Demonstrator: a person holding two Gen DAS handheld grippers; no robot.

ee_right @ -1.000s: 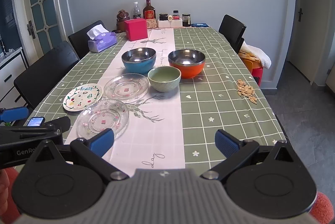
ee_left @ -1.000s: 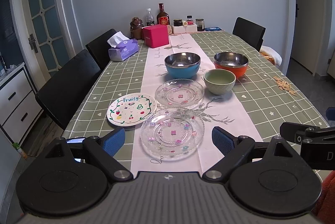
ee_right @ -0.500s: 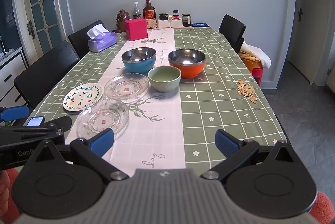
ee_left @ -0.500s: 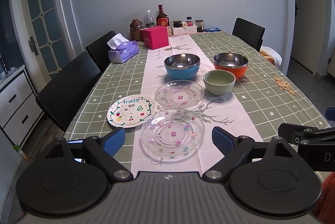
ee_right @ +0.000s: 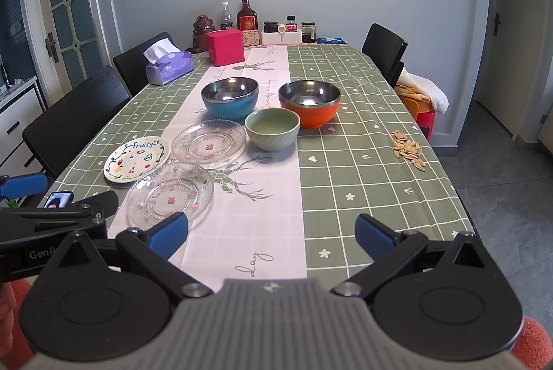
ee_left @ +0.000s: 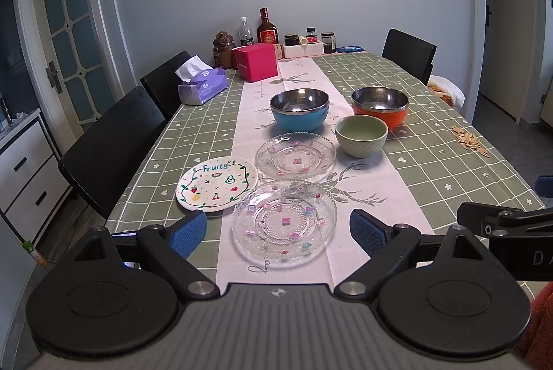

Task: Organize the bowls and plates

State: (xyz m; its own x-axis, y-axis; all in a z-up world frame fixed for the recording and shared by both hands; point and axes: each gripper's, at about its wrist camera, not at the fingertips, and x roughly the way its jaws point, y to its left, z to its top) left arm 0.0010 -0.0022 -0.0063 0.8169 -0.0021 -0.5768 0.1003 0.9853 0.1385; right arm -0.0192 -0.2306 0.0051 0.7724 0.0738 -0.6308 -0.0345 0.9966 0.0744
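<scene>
While you are hovering at the near end, the dishes are lying like this:
Near glass plate (ee_left: 284, 223): sitting on the white runner (ee_left: 363, 193), between your left gripper (ee_left: 278, 231) fingers in that view, untouched.
Far glass plate (ee_left: 295, 156): lying just beyond it.
Fruity plate (ee_left: 217, 182): resting left of both, its edge tucked under the near glass plate.
Green bowl (ee_left: 361, 135): standing right of the far glass plate.
Blue bowl (ee_left: 299, 109), orange bowl (ee_left: 379, 107): sitting farther back, apart.
Left gripper: you are holding it spread wide, empty.
Right gripper (ee_right: 271, 233): gaping too, gripping nothing, over the tablecloth (ee_right: 363, 169).
Seeds (ee_right: 408, 150): lying scattered far right.
</scene>
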